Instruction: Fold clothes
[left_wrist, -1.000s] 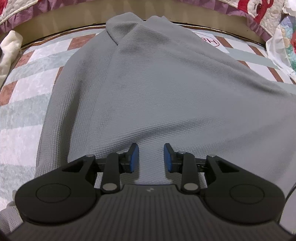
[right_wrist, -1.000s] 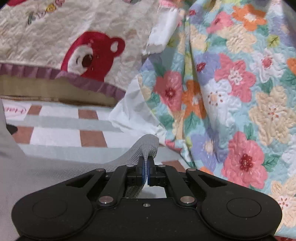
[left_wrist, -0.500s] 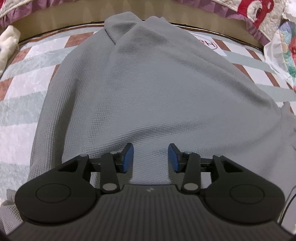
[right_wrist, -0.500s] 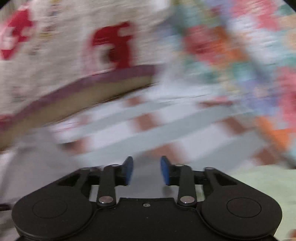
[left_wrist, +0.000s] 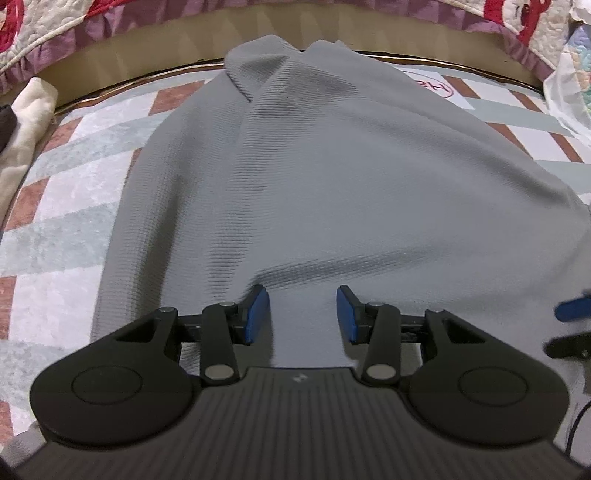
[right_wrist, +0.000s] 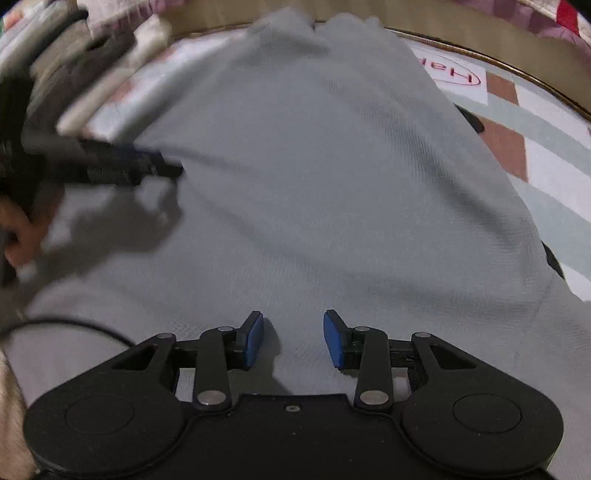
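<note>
Right wrist | right tool (right_wrist: 293, 339) agape over grey garment (right_wrist: 314, 177) | red label (right_wrist: 448, 75) unreadable

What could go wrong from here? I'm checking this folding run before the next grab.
1. Both tongs are open, the left tongs and the right tongs, low over the middle of the gray garment. Closing here would likely pinch a mid-panel bunch rather than an edge, skewing the fold.
2. A diagonal ridge near the far end could get pressed in as a crease.
3. The right wrist view is blurred, so aim may be off.
</note>
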